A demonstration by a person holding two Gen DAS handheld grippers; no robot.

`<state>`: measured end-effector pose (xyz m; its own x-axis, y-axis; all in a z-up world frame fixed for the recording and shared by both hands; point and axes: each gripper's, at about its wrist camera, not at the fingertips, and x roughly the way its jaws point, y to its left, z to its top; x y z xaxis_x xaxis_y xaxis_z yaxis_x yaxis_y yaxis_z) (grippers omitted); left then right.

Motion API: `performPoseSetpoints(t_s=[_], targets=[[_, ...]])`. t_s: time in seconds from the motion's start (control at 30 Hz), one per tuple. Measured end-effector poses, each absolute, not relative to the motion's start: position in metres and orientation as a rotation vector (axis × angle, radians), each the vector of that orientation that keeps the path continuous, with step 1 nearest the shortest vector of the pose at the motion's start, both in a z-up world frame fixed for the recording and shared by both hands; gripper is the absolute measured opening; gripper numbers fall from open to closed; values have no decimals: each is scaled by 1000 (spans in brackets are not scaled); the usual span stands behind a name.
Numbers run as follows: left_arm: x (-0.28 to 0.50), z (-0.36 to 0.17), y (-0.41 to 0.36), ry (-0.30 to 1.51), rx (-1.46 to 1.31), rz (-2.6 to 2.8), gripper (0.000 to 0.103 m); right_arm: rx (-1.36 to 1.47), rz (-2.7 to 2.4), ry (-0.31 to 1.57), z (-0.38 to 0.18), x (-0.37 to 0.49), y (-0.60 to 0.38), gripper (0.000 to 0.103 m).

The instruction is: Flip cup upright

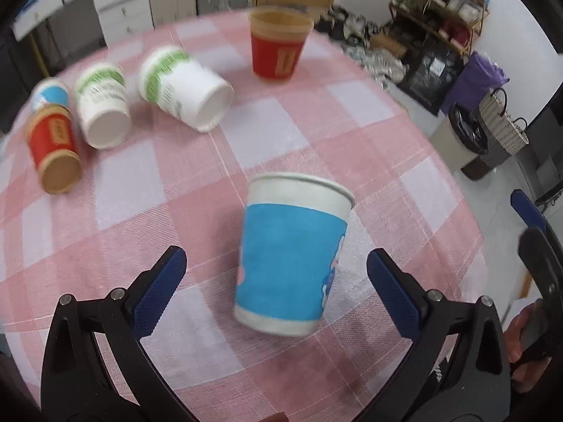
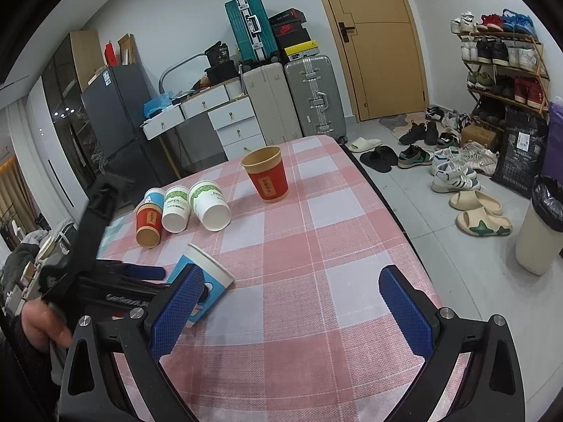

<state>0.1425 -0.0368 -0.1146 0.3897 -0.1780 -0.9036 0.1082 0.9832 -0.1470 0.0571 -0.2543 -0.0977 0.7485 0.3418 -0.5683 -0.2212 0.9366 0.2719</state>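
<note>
A blue and white paper cup (image 1: 293, 256) stands mouth up, slightly tilted, on the pink checked tablecloth (image 1: 369, 140). My left gripper (image 1: 276, 285) is open, its blue pads on either side of the cup and apart from it. The cup also shows in the right wrist view (image 2: 207, 281), partly behind my right gripper's left pad. My right gripper (image 2: 292, 313) is open and empty over the table's near part. The left gripper's body (image 2: 105, 281) shows at the left of the right wrist view.
A red cup (image 1: 278, 47) stands upright at the far side. Two white and green cups (image 1: 183, 86) (image 1: 102, 109), a red cup (image 1: 54, 147) and a blue cup (image 1: 51, 93) lie on their sides at the left. The table's right edge (image 2: 383, 197) drops to a floor with shoes and a bin (image 2: 542, 225).
</note>
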Motion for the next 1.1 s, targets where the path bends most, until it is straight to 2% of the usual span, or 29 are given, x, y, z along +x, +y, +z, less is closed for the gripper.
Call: performPoseSetpoints(t_s=[0.07,0.1,0.13,0.33,0.47,0.87,1.0,1.1], targets=[[156,-129,-40,1209,-63,-180,88,203,315,660,-101,60,-255,102],[161,-135,-42,1235,-59,-183,69,206,320,663,-102,61,-255,102],[165,-139,-43,1257,-68,-202,58,209,323,668,-104,63,-253,102],[176,-146,-37,1274,-133,-230,55,203,339,675,-106,65,-245,102],[162,-122,-17,1253,-186,-215,55,198,356,670,-100,60,-237,102],[31,5,111,1125,-304,-59,55,161,482,639,-76,37,-178,102],[-19,22,139,1126,-344,-55,55,142,525,657,-77,28,-154,102],[-48,15,145,1131,-363,-47,56,124,545,672,-81,23,-139,102]])
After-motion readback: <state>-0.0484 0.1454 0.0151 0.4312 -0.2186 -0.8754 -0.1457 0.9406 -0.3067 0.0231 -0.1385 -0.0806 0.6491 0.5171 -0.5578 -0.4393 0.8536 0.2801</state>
